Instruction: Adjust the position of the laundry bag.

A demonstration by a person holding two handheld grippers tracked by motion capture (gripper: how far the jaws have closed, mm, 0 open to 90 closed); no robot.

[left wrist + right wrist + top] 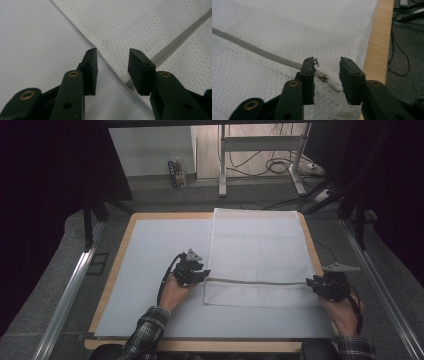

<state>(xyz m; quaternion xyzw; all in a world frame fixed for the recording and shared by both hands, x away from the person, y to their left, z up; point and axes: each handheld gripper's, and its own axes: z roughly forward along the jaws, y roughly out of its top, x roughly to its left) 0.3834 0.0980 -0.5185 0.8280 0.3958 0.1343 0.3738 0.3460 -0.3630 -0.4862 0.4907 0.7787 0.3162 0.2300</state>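
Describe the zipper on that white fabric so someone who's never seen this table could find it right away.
On the wooden table, a white mesh fabric cover lies on the right half. Near its front edge runs the grey zipper, a thin straight line from side to side, the only grey stripe on the white cloth.

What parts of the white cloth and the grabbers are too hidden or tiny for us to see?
- Left gripper, high view: too small to tell whether its pads touch the white cloth.
- Zipper pull, right gripper view: partly behind one jaw of the right gripper.
- Cloth's near corner, left gripper view: the jaw hides where the zipper ends.
- Small box on the floor, high view: label too small to read.
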